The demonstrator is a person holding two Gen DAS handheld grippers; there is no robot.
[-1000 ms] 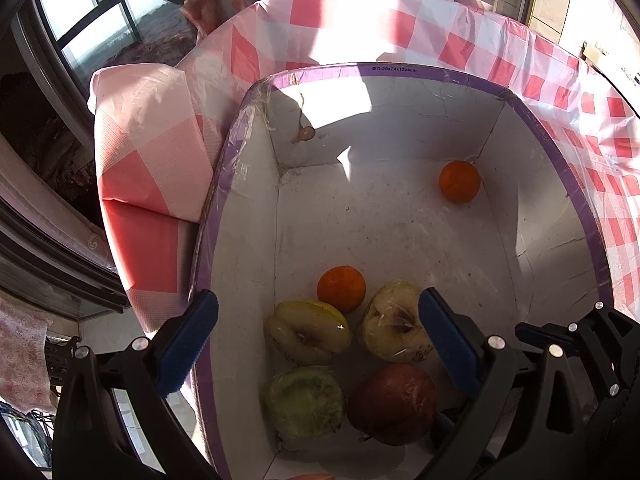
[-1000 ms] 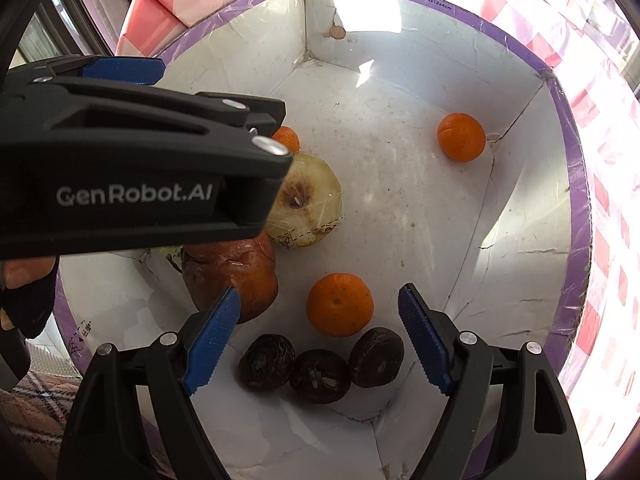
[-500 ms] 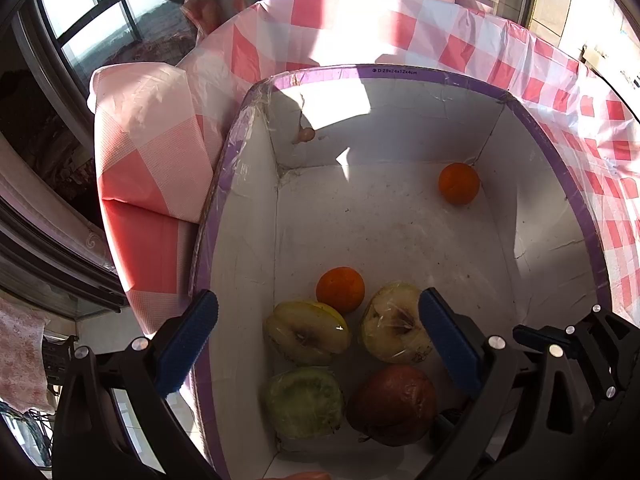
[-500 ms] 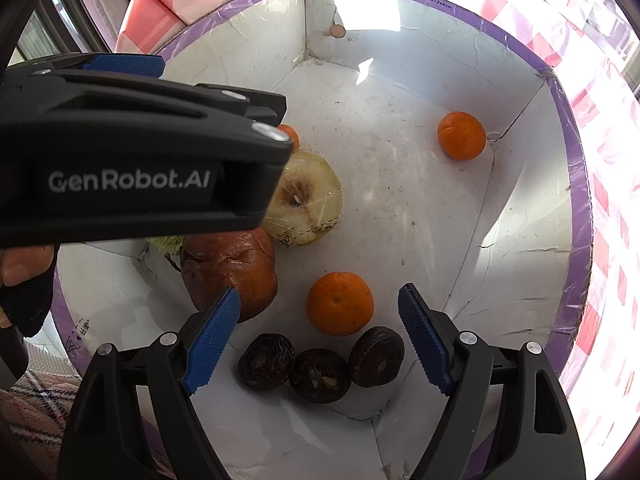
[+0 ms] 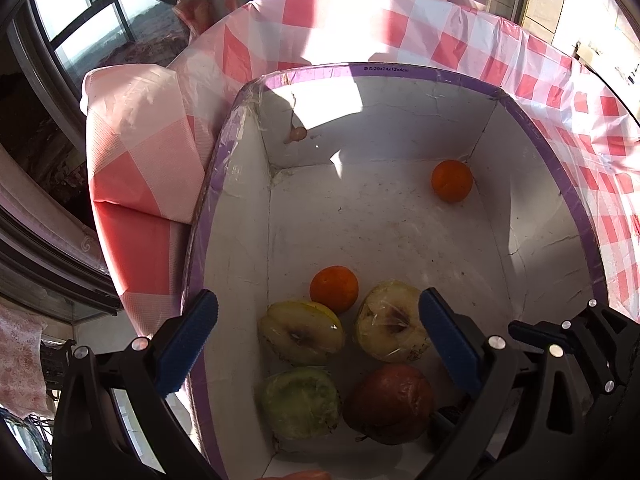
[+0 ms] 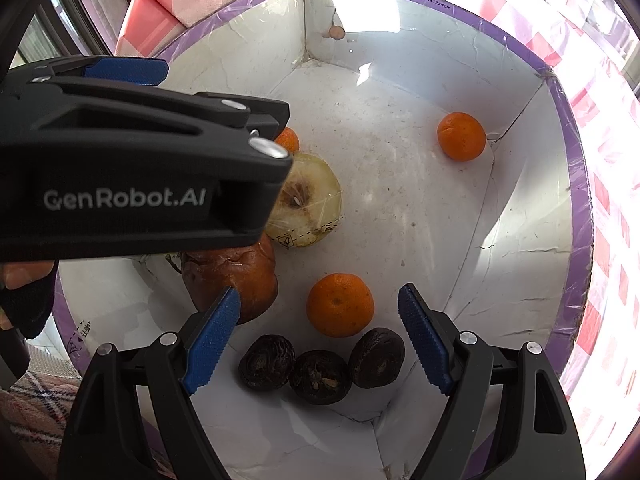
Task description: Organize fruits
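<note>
Fruits, assorted, all lying loose on the floor of a white box [image 5: 236, 240] with purple-taped rim, set on a desk under a red-and-white checked cloth [image 5: 432, 40].

Left hand-held gripper [image 5: 318, 340]: jaws spread wide, empty, above the box's near end. Between its fingers: two wrapped apple halves, cut faces up, one yellowish [image 5: 300, 332], one paler [image 5: 390, 326], side by side; a small orange [image 5: 334, 288] just beyond them, touching or nearly so. Nearer the gripper: a green-white fruit [image 5: 300, 400] beside a wrinkled red apple [image 5: 390, 402].

Right hand-held gripper [image 6: 318, 338]: jaws spread wide, empty. Between its fingers: one orange [image 6: 340, 304]; three dark shrivelled fruits [image 6: 320, 370] in a row, nearer the gripper.

Far right corner: a lone orange [image 6: 461, 136], well apart from the rest.
</note>
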